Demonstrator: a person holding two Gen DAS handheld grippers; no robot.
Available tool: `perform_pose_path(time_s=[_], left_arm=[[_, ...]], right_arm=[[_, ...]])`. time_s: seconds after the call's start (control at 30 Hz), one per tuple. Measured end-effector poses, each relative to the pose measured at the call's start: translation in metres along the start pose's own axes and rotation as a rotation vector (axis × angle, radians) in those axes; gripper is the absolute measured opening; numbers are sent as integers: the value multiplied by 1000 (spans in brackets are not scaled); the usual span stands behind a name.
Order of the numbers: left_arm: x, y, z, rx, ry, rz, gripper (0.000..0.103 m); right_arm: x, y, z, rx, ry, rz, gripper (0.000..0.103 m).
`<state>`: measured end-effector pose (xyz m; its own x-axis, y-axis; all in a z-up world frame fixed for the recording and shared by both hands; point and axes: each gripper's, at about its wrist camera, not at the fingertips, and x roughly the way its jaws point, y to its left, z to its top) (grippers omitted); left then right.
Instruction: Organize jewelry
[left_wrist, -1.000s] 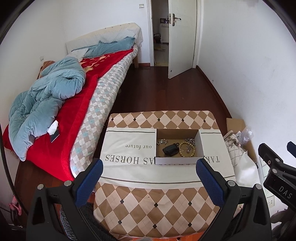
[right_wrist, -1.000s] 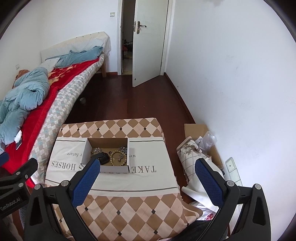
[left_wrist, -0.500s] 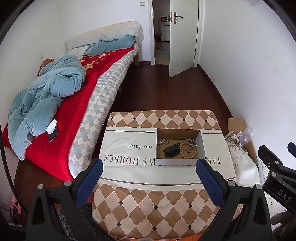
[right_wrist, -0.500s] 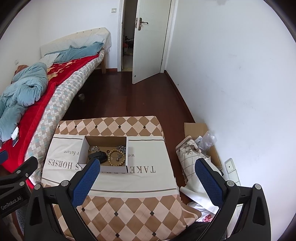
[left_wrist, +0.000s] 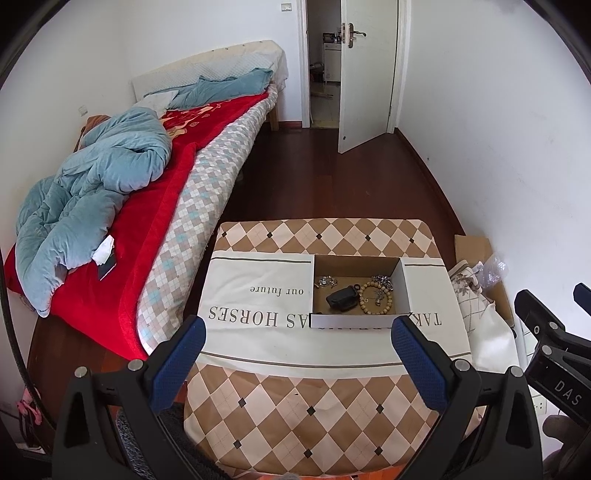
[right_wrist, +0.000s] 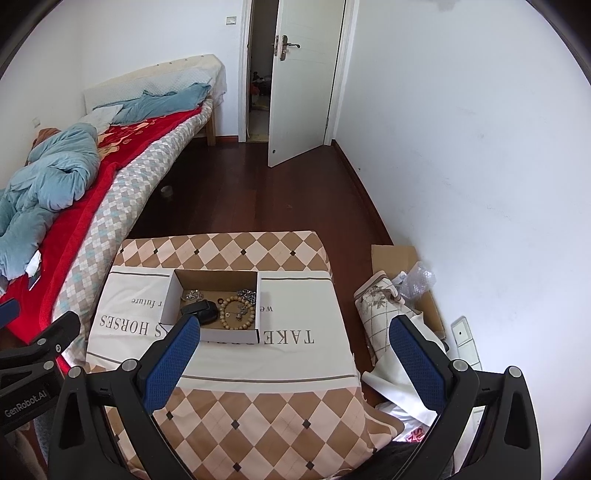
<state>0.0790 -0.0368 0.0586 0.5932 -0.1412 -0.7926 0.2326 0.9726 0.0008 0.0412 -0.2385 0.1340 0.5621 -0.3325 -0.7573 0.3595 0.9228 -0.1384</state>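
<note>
With both the left gripper (left_wrist: 295, 343) and right gripper (right_wrist: 293, 341) spread wide and empty, we judge the light, loose wooden bead bracelet (left_wrist: 375, 297), ahead in the shallow cardboard box (left_wrist: 354, 320) beside what may be silver chains (right_wrist: 246, 295), best pinched across its rim.

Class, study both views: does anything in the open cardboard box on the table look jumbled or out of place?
Yes. In the open cardboard box, a wooden bead bracelet, silver chain pieces and a small black pouch lie loose together, unsorted. Both grippers are open and empty.
</note>
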Motion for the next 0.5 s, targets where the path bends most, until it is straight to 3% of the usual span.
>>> perform_pose_path(time_s=[0.5], left_arm=[[-9, 3, 1, -11, -15, 6, 102]], right_arm=[[-3, 0, 4, -6, -8, 16, 103]])
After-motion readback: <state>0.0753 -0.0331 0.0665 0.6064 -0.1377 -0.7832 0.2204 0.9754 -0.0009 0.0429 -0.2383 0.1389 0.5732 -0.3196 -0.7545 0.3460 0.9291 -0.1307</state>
